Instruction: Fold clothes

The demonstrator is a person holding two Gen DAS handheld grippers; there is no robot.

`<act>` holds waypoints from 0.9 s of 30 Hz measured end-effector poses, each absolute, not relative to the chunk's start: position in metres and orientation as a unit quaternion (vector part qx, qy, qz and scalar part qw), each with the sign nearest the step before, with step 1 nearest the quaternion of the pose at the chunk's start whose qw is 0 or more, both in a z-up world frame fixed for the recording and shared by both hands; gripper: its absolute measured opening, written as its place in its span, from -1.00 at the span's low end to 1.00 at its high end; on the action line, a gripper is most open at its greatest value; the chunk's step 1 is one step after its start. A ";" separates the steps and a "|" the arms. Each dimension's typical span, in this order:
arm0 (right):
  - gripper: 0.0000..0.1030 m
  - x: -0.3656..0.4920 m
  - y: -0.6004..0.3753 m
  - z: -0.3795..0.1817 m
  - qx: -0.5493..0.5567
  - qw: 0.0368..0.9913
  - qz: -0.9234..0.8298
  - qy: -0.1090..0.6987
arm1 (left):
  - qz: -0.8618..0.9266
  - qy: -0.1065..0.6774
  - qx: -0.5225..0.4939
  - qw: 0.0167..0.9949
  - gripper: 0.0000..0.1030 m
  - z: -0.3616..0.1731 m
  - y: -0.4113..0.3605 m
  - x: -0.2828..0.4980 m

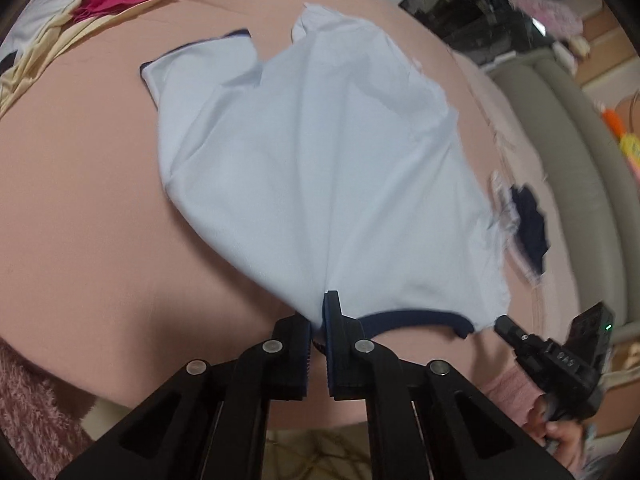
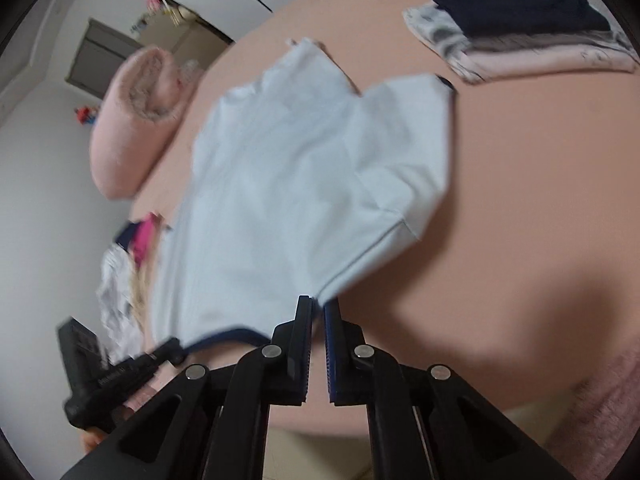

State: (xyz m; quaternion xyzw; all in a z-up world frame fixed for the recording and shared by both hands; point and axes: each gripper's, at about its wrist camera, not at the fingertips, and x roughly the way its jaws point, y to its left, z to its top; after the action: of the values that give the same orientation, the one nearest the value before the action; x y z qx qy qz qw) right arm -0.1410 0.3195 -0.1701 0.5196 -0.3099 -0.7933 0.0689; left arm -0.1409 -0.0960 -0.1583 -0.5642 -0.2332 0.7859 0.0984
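A pale blue T-shirt (image 1: pixel 320 152) with a navy neck trim (image 1: pixel 416 318) lies spread on the pink bed sheet (image 1: pixel 80 160), its hem toward the far side. My left gripper (image 1: pixel 318 312) is shut on the shirt's shoulder cloth just left of the neckline. In the right wrist view the same T-shirt (image 2: pixel 288 184) is pinched at its other shoulder by my right gripper (image 2: pixel 318 304), also shut on the cloth. Each gripper shows in the other's view: the right gripper (image 1: pixel 505 325) at the neck's far end, the left gripper (image 2: pixel 176 350) at the lower left.
A loose heap of magenta, cream and white clothes (image 1: pixel 100 0) lies at the sheet's far left. A folded stack topped by a navy garment (image 2: pixel 516 0) sits on the other side. A rolled pink blanket (image 2: pixel 132 120) lies at the bed's edge. A person's hand (image 1: pixel 564 436) holds the right gripper.
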 end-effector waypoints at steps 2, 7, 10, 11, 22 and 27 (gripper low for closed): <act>-0.90 -0.138 0.327 -0.183 0.533 0.066 -0.777 -0.329 | 0.761 -0.269 -0.584 0.088 -0.87 -0.179 -0.101 -0.144; -0.35 -0.142 0.318 -0.196 0.535 0.092 -0.759 -0.361 | 0.758 -0.328 -0.555 0.097 -0.52 -0.179 -0.116 -0.134; 0.31 -0.145 0.305 -0.194 0.519 0.115 -0.768 -0.358 | 0.751 -0.371 -0.536 0.108 -0.03 -0.183 -0.122 -0.130; 0.31 -0.149 0.303 -0.196 0.515 0.109 -0.770 -0.361 | 0.749 -0.380 -0.532 0.106 -0.01 -0.186 -0.123 -0.133; -0.93 -0.156 0.304 -0.187 0.492 0.104 -0.779 -0.375 | 0.786 -0.319 -0.524 0.076 -0.93 -0.175 -0.110 -0.140; -0.94 -0.133 0.314 -0.160 0.468 0.101 -0.793 -0.377 | 0.809 -0.296 -0.499 0.092 -0.95 -0.142 -0.111 -0.123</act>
State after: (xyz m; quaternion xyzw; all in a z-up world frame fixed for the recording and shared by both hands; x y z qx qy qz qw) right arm -0.1332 0.3140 -0.1598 0.4678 -0.3768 -0.7931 0.1005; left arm -0.1232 -0.1111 -0.1418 -0.4988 -0.2962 0.8093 0.0918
